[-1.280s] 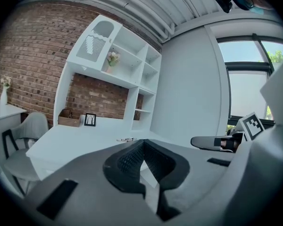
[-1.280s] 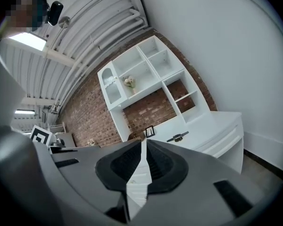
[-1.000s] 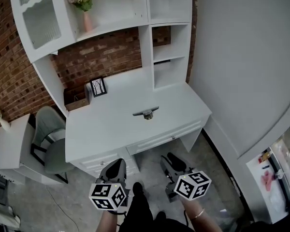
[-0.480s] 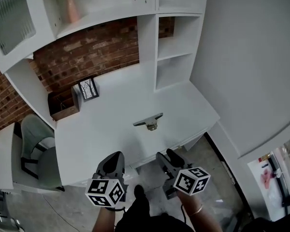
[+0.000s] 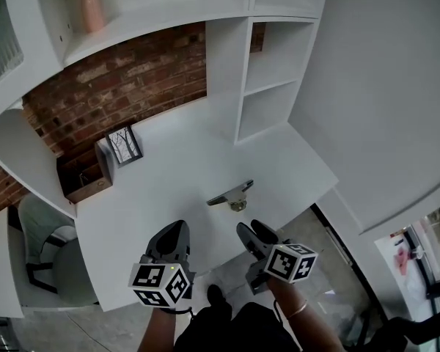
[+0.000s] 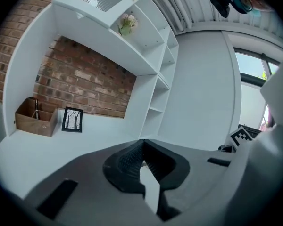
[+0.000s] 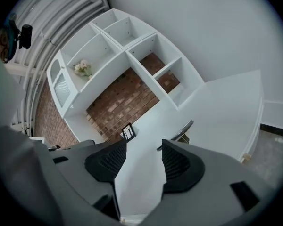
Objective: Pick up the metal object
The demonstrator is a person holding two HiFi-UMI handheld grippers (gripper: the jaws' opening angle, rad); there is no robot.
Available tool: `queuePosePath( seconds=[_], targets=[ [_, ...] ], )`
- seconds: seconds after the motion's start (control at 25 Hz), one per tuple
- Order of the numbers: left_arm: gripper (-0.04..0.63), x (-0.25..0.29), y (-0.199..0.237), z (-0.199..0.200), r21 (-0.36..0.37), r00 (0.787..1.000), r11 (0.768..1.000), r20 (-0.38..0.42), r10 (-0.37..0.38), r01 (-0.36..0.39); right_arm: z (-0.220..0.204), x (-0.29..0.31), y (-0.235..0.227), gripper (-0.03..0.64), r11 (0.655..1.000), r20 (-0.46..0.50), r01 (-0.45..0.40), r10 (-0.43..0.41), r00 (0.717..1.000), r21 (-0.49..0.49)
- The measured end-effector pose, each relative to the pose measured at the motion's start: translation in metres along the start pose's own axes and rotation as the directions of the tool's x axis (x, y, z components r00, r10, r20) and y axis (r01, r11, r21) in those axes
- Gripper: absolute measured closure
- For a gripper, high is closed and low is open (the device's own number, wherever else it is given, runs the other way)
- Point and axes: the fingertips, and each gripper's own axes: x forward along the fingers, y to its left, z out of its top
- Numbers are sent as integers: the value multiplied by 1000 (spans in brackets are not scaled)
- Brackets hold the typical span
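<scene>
White desk (image 5: 169, 189) carries the metal object (image 5: 232, 194): a flat grey bar with a brass-coloured fitting under it. It lies near the front edge, right of centre.

In the head view the object sits at about 12 o'clock from the right gripper (image 5: 248, 232) and at 2 o'clock from the left gripper (image 5: 177, 231), clear of both. Both grippers are held at the desk's front edge.

Right gripper: jaws spread wide, nothing between the pads. In the right gripper view the object shows just past the tip of the right-hand jaw, at 1 o'clock.

Left gripper: jaws closed, tips meeting, nothing gripped.

At 10 o'clock from the object, against the brick wall (image 5: 117, 86), stands a black picture frame (image 5: 123, 145). An open wooden box (image 5: 81, 183) sits just beside it, at its 8 o'clock. A pink vase (image 5: 90, 9) stands on the upper shelf at 11 o'clock. A grey chair (image 5: 48, 248) is at the desk's left end, at 8 o'clock.
</scene>
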Motion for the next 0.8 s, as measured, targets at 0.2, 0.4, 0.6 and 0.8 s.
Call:
queuePosePath(
  seconds=[0.2, 0.4, 0.6, 0.8],
  targets=[
    [586, 17, 15, 7, -15, 1000, 1000, -1, -16, 16, -2, 20, -22, 407, 997, -25, 68, -67, 997, 45],
    [586, 35, 30, 3, -30, 1000, 999, -27, -15, 15, -2, 41, -40, 407, 990, -43, 94, -90, 995, 108],
    [586, 55, 46, 5, -35, 999, 999, -49, 0, -1, -5, 67, -55, 407, 972, -74, 101, -87, 994, 211],
    [586, 79, 57, 4, -39, 997, 999, -75, 3, -6, -6, 86, -74, 407, 955, -97, 127, -105, 990, 268]
  ],
)
